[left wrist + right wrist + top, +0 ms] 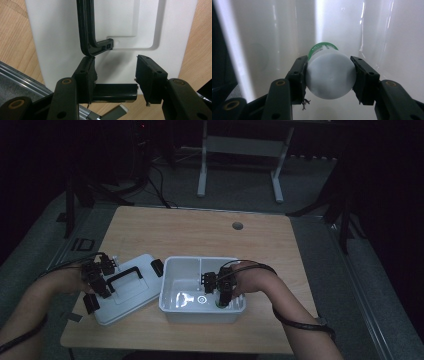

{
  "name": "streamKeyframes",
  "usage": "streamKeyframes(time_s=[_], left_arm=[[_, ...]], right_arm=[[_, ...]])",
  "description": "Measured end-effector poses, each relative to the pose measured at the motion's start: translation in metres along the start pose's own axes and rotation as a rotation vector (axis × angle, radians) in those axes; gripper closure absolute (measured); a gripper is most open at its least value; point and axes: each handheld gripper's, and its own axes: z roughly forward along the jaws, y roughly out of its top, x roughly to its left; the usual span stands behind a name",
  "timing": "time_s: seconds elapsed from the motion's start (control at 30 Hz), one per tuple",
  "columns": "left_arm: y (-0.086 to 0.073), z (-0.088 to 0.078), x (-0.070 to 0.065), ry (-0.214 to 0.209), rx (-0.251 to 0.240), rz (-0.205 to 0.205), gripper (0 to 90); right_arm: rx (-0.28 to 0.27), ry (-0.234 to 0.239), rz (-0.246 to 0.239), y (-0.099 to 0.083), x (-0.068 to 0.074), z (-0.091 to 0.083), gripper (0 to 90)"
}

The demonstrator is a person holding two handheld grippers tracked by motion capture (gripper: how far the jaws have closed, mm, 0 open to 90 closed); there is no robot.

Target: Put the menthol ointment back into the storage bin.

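A white plastic box point(170, 285) stands open on the wooden table point(200, 232). Its white lid point(127, 292) with a black handle point(125, 275) lies flat to the left. My right gripper point(223, 296) reaches down inside the box at its near right corner, shut on a small white jar with a green band point(328, 73). The jar point(220, 304) sits between both jaws close to the box wall point(274, 37). My left gripper point(115, 75) hovers open over the lid point(50, 37), its jaws just short of the handle point(87, 30), one jaw tip touching the handle's corner.
Black latches point(157, 267) sit on the lid's edges. A divider point(200, 270) splits the box at the back. A round cable hole point(237, 226) marks the far table. Beyond the table stands a white metal frame point(240, 150) on a dark floor. The table's left edge point(15, 72) runs near my left gripper.
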Motion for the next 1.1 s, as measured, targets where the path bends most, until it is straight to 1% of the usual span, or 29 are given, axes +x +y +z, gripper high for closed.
streamKeyframes(time_s=[0.03,0.1,0.23,0.4,0.53,0.63,0.7,0.83,0.87,0.93,0.97,1.03,1.1], left_arm=[[0.000,0.000,0.000,0.000,0.000,-0.001,49.5],[0.000,0.000,0.000,0.002,0.000,-0.002,49.5],[-0.001,0.000,0.001,0.001,-0.003,-0.002,49.4],[0.001,0.002,0.000,0.003,0.004,-0.001,49.5],[0.001,0.002,0.000,0.003,0.006,0.001,49.4],[0.001,0.003,0.000,0.005,0.009,0.002,49.5],[0.001,0.003,0.000,0.005,0.010,0.002,49.5],[0.002,0.004,0.000,0.006,0.014,0.003,49.5],[0.002,0.004,0.000,0.006,0.016,0.004,49.5],[0.002,0.005,0.001,0.006,0.016,-0.001,49.5],[0.002,0.005,0.001,0.007,0.015,0.000,49.5],[0.003,0.005,0.001,0.007,0.015,-0.001,49.5],[0.003,0.004,0.000,0.008,0.018,0.001,49.5]], right_arm=[[0.008,0.006,0.013,0.000,-0.001,0.002,50.2],[0.009,0.004,0.002,0.001,-0.002,0.008,50.1],[0.006,0.014,0.011,0.002,-0.003,0.014,50.1],[0.024,0.010,0.015,0.005,-0.004,0.026,50.1],[0.033,0.002,0.012,0.006,-0.004,0.029,50.1],[0.039,0.004,0.002,0.010,-0.005,0.036,50.1],[0.042,0.009,0.010,0.011,-0.005,0.039,50.1],[0.052,0.011,0.006,0.012,-0.005,0.043,50.0],[0.063,0.007,0.007,0.013,-0.005,0.047,50.0],[0.088,0.009,-0.005,0.013,-0.005,0.051,49.9],[0.093,0.010,-0.005,0.013,-0.005,0.051,49.8],[0.083,0.020,0.011,0.012,-0.006,0.050,49.7],[0.083,0.024,0.015,0.012,-0.006,0.051,49.5]])
